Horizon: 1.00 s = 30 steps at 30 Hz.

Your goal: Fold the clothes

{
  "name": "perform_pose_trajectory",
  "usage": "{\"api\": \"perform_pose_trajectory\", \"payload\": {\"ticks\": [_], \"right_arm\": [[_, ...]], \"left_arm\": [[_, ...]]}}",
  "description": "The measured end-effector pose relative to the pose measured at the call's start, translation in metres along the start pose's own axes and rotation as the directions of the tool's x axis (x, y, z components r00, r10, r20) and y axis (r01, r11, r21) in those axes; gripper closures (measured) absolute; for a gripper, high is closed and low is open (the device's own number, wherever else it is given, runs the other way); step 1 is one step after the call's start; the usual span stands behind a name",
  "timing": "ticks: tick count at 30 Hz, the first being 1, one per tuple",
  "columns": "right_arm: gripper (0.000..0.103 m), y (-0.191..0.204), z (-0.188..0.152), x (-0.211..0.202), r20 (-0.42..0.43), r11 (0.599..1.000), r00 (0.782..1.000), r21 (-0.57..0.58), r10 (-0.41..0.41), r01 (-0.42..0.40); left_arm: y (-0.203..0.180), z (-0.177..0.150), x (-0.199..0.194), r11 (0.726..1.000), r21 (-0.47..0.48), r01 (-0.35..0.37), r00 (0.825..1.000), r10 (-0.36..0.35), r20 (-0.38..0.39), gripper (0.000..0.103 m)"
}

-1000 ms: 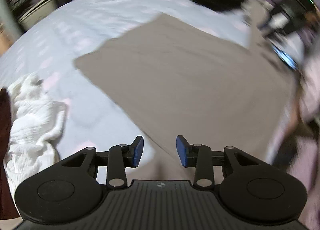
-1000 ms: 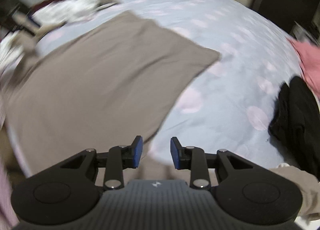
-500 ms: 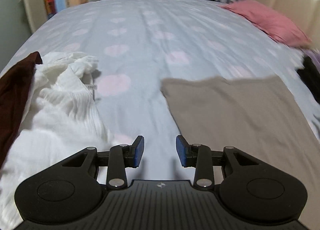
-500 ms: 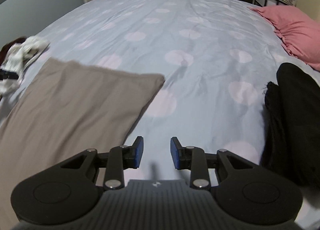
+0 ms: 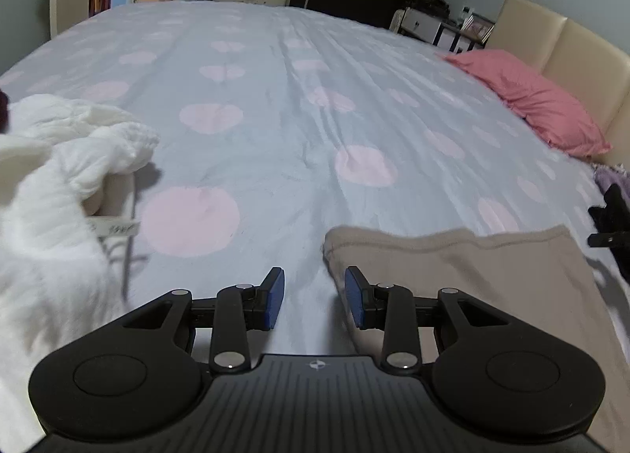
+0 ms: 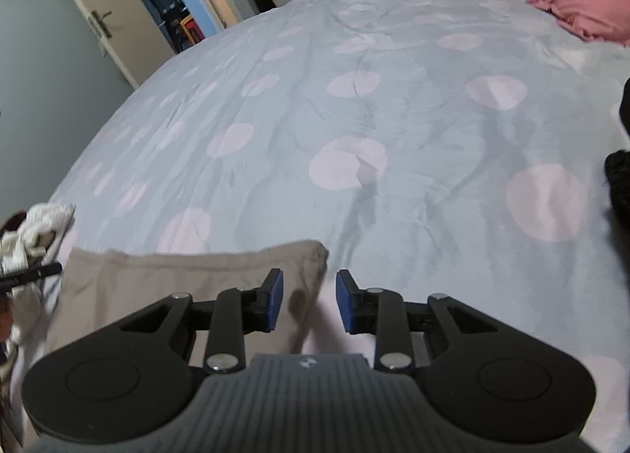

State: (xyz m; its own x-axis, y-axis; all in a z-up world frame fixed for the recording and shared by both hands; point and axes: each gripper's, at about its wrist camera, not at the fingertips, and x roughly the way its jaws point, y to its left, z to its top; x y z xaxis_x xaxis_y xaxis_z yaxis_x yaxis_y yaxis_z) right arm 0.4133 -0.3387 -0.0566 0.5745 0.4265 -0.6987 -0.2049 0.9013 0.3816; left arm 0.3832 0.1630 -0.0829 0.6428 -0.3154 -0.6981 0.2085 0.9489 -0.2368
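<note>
A flat taupe garment lies on the bed; its far left corner sits just right of my left gripper, which is open and empty above the sheet. In the right wrist view the same garment shows its far right corner just ahead of my right gripper, which is open and empty, its left finger over the cloth edge.
The bed has a light blue sheet with pink dots. A white crumpled garment lies at the left. A pink pillow lies by the headboard. Black clothing lies at the right. A door and shelves stand beyond the bed.
Both grippers have dropped lower and moved in toward the garment's far corners. The garment's far edge now lies just ahead of the fingers. Both stay open.
</note>
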Motion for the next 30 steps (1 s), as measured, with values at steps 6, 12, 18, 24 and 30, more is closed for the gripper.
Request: {"api": "perform_pose_trajectory", "payload": {"ticks": [6, 12, 18, 24, 30], "right_arm": [[0.069, -0.004, 0.0, 0.019, -0.02, 0.997, 0.999, 0.069, 0.029, -0.028], [0.098, 0.0, -0.007, 0.023, 0.013, 0.995, 1.0, 0.099, 0.025, -0.026], [0.099, 0.013, 0.007, -0.019, 0.17, 1.0, 0.985, 0.007, 0.01, -0.011], [0.099, 0.015, 0.013, -0.014, 0.164, 0.998, 0.985, -0.023, -0.06, 0.064], [0.098, 0.001, 0.003, 0.013, 0.107, 0.992, 0.986, -0.007, -0.127, 0.129]], "left_arm": [[-0.002, 0.001, 0.019, 0.999, -0.01, 0.038, 0.999, -0.038, -0.006, 0.072], [-0.01, 0.002, 0.033, 0.999, -0.038, 0.017, 1.0, -0.017, 0.022, 0.079], [-0.031, 0.014, 0.008, 0.999, 0.032, -0.045, 0.994, 0.041, 0.097, 0.101], [-0.053, 0.037, -0.02, 0.973, 0.167, -0.16, 0.98, 0.136, 0.147, 0.101], [-0.059, 0.03, 0.02, 0.959, 0.21, -0.19, 0.981, 0.178, 0.079, 0.101]]}}
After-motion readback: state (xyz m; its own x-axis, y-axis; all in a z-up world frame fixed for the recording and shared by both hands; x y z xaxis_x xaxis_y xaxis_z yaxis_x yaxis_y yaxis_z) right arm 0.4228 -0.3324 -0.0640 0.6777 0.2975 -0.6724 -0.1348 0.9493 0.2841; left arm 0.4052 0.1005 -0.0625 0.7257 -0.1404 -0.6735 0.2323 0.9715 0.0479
